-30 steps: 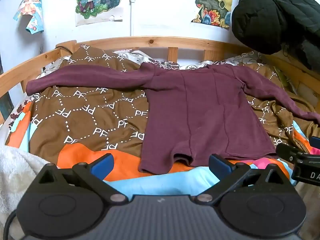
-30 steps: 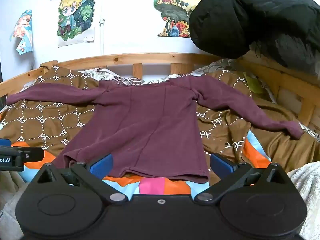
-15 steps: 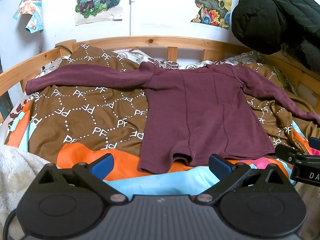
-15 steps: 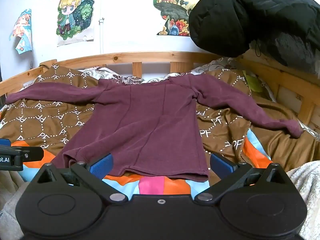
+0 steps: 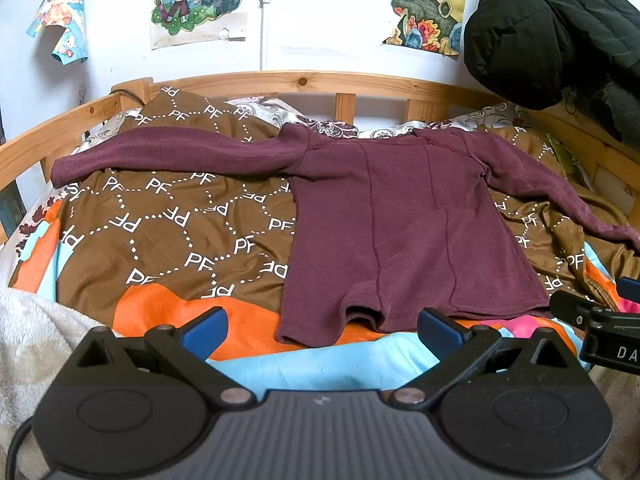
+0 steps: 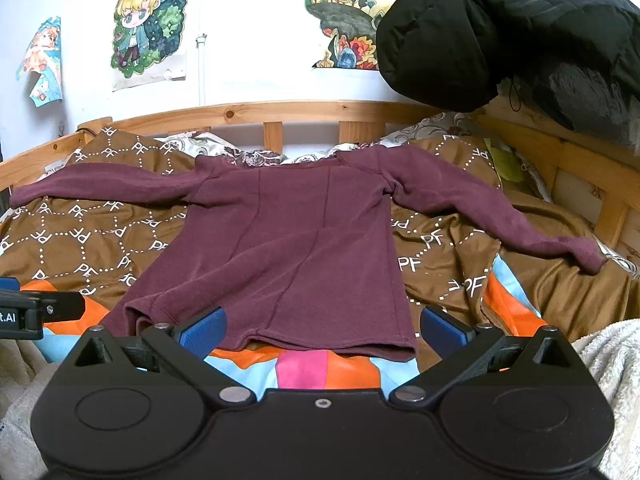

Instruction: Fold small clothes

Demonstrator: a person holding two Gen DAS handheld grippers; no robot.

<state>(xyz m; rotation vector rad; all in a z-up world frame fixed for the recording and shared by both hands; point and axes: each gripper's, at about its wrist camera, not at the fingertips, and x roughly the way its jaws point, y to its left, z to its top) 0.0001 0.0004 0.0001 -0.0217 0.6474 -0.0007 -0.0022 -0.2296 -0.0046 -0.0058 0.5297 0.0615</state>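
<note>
The maroon long-sleeve shirt (image 5: 404, 224) lies flat on the brown patterned blanket (image 5: 172, 220), its 2 sleeves spread toward 9 and 3 o'clock, collar at 12 o'clock. The left gripper (image 5: 320, 330) has its fingers wide apart and holds nothing; the hem's left corner lies between them, just beyond the tips. The right gripper (image 6: 322, 330) is also spread and empty, the hem (image 6: 320, 344) just ahead at 12 o'clock, not touched.
</note>
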